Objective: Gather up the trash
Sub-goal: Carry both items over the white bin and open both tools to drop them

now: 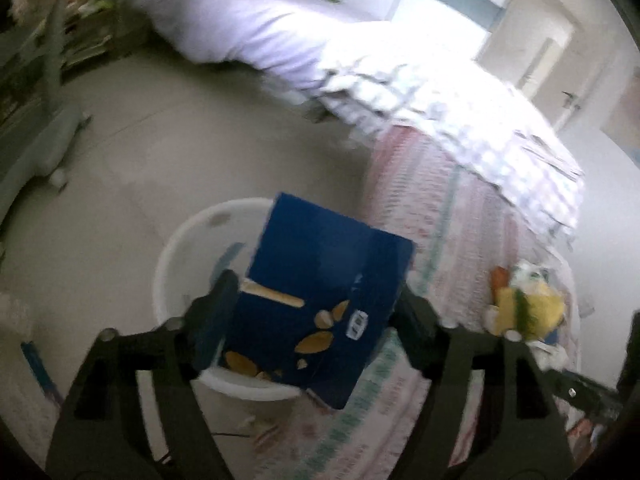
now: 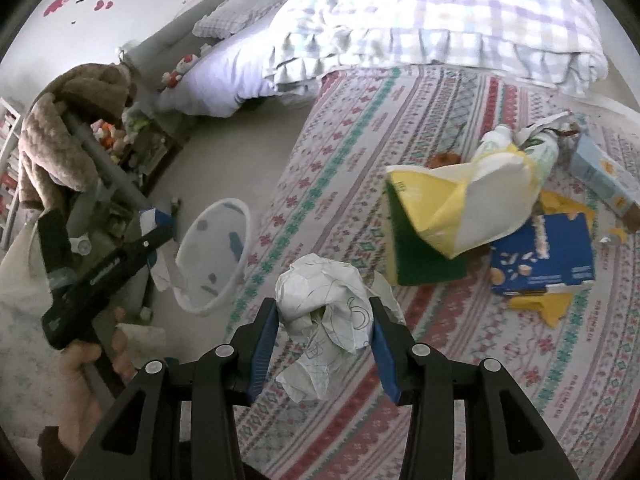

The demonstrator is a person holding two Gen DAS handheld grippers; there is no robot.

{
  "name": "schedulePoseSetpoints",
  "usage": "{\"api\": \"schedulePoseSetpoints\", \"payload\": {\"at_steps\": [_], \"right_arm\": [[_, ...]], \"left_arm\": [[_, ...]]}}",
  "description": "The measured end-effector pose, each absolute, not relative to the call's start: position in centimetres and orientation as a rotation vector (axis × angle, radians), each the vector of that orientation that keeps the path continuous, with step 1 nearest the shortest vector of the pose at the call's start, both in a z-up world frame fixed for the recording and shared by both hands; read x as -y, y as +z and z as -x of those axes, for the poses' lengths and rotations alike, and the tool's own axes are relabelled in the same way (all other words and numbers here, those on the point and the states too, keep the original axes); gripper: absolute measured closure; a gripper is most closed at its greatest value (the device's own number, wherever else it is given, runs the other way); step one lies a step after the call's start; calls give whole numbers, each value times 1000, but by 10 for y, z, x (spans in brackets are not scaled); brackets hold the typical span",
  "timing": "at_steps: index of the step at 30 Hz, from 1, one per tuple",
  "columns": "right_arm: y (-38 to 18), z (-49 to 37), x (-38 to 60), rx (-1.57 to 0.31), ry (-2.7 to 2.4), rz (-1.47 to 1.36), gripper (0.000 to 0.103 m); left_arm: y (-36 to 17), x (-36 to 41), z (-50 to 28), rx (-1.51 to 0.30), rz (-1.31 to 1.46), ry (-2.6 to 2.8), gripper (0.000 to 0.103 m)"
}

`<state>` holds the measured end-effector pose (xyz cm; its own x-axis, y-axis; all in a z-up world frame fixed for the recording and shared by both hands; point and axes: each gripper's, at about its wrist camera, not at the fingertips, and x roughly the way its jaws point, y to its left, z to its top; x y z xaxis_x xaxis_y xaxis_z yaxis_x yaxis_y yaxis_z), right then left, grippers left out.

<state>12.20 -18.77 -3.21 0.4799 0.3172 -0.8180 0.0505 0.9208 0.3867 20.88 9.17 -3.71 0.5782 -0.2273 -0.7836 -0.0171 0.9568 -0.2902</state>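
Note:
In the left wrist view a blue snack box hangs tilted between the wide-apart fingers of my left gripper. Its side edges lie close to both fingers and thin slivers of gap show through the blur. Below it stands the white bin on the pale floor. In the right wrist view my right gripper is shut on a crumpled ball of white paper above the patterned rug. The white bin is seen there to the left, just off the rug, with my left gripper over it.
On the rug to the right lie a yellow and white bag, a second blue box, a pale carton and a bottle. A bed with a checked quilt lies behind. A brown plush toy and shelves stand at the left.

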Motion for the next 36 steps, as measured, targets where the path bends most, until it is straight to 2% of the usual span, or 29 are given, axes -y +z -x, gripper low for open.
{"api": "schedulePoseSetpoints", "payload": {"at_steps": [5, 10, 17, 28, 29, 33, 36], "right_arm": [[-34, -130, 173, -1058, 166, -360, 56], [-36, -150, 151, -1071, 174, -320, 56], [-46, -189, 108, -1076, 254, -327, 56], [-71, -245, 45, -1096, 347, -372, 54], [-72, -246, 43, -1093, 351, -373, 51], [-67, -246, 38, -1072, 357, -371, 25], [-60, -244, 42, -1062, 352, -372, 22]], "left_arm": [[-39, -104, -205, -994, 293, 1, 14], [-30, -102, -190, -993, 136, 112, 3], [-29, -121, -174, -1008, -15, 183, 1], [-26, -158, -165, -1028, 38, 237, 1], [-27, -160, -165, -1032, 47, 236, 1], [-26, -160, -163, -1031, 51, 227, 1], [-23, -156, -161, -1018, 59, 207, 1]]}}
